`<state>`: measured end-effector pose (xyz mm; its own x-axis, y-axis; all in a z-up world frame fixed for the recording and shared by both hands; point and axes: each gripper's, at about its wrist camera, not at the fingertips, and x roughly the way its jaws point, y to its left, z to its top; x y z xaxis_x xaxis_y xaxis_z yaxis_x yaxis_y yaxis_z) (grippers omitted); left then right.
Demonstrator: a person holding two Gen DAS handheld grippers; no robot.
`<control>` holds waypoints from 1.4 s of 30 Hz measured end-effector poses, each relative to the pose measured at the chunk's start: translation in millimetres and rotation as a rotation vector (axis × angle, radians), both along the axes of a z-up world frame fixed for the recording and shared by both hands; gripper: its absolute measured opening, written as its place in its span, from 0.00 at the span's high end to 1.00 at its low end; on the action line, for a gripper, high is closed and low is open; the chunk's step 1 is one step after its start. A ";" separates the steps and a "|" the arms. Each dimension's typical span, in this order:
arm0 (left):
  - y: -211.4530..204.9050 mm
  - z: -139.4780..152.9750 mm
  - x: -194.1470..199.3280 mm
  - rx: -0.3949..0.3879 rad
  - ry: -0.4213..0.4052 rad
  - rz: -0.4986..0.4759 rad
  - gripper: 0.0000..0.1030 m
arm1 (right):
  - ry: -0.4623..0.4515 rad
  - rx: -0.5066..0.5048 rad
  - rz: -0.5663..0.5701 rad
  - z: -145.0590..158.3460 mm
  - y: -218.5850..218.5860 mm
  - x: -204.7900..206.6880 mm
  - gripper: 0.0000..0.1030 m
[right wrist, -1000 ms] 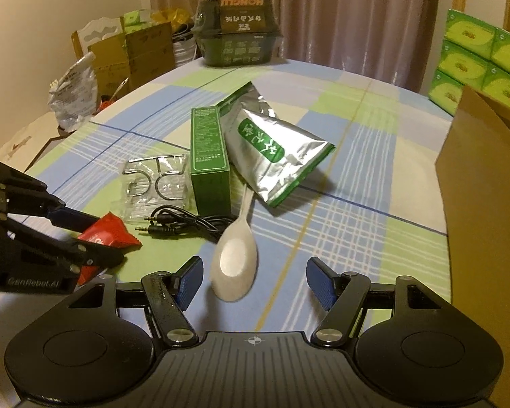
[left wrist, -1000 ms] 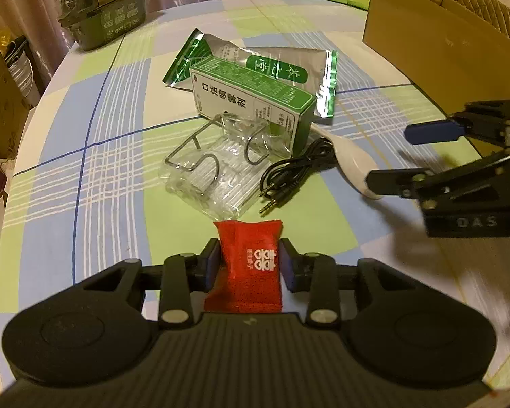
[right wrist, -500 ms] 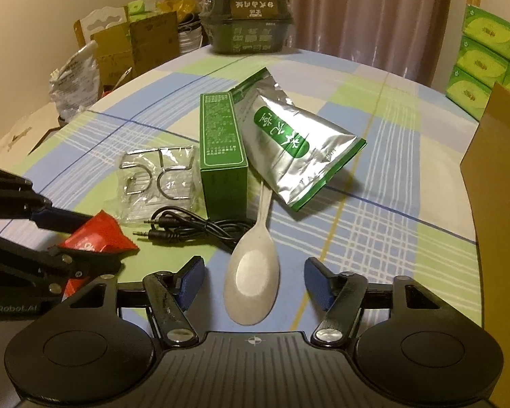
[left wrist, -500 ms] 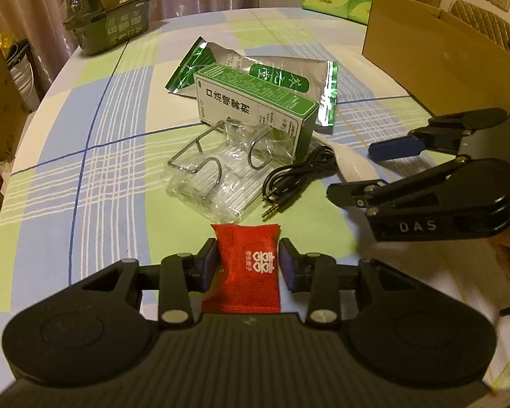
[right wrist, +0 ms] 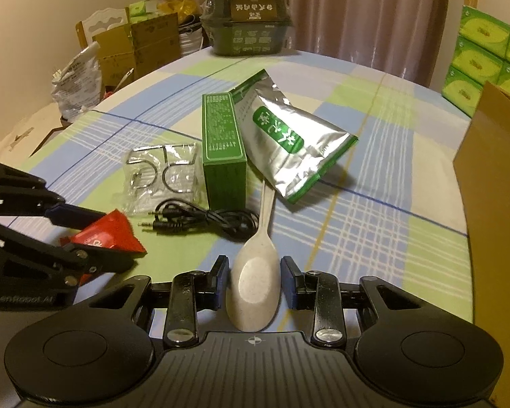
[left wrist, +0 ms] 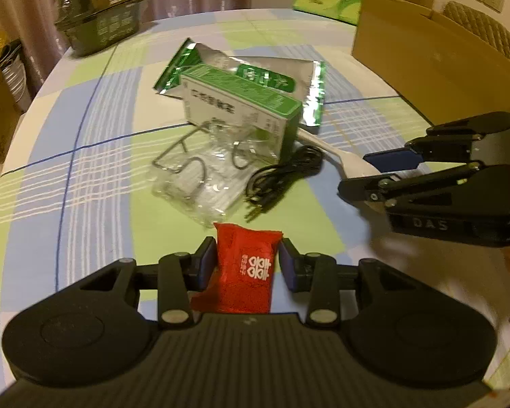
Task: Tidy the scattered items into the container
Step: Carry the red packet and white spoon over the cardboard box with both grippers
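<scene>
Desk (right wrist: pixel 374 176): cloth cover, matt, plaid weave in blue/green/white. Red sachet (left wrist: pixel 246 268): crinkly film, slight sheen, looks textured. Spoon (right wrist: pixel 255 292): off-white speckled plastic, matt, smooth. Cable (right wrist: pixel 200 219): black rubbery sheath, satin, with metal plug tips. Tea pouch (right wrist: pixel 289 139): silver foil, glossy, creased. Green box (right wrist: pixel 222 136): printed card, low gloss. Wire hooks (right wrist: pixel 159 173): bare bright metal inside a clear, shiny, wrinkled plastic bag. Carton (left wrist: pixel 435 57): brown corrugated card, matt. Left gripper (left wrist: pixel 246 263) and right gripper (right wrist: pixel 253 280): black matt plastic bodies, ribbed tops, metal pivot screws, blue matt pads.
</scene>
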<state>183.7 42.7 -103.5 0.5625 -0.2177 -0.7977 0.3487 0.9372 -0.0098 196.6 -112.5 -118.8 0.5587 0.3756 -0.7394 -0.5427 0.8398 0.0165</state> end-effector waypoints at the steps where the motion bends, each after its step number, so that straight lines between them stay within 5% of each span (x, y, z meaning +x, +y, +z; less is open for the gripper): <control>1: -2.4 0.0 -1.2 0.000 -0.001 -0.013 0.67 | 0.002 0.000 -0.001 1.0 -3.4 -3.3 0.71; 11: -31.9 -1.1 -16.8 -0.008 -0.015 -0.172 0.67 | -0.017 -0.010 -0.097 13.1 -54.3 -43.9 0.71; 16: -45.7 -1.8 -29.0 0.046 -0.047 -0.233 0.54 | -0.019 -0.021 -0.134 9.3 -68.1 -56.5 0.71; 27: -42.3 -1.4 -35.0 0.075 -0.056 -0.242 0.50 | -0.021 -0.003 -0.127 -0.4 -72.9 -60.2 0.70; 29: -39.3 -0.9 -33.8 0.074 -0.054 -0.231 0.50 | -0.023 -0.004 -0.126 -0.3 -73.1 -59.7 0.68; 32: -35.9 -0.6 -32.9 0.068 -0.049 -0.217 0.50 | -0.022 -0.002 -0.132 -1.2 -73.6 -59.1 0.47; 37: -36.0 -1.0 -32.3 0.065 -0.048 -0.215 0.52 | -0.015 0.001 -0.127 -2.3 -73.1 -59.2 0.46; 42: -35.0 -0.9 -31.8 0.043 -0.039 -0.217 0.67 | -0.015 -0.001 -0.132 -1.9 -73.7 -60.4 0.46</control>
<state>151.9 7.6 -104.4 0.5369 -0.3035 -0.7871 0.5419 0.8392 0.0461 136.3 -186.2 -120.7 0.6145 0.2974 -0.7307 -0.4273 0.9041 0.0087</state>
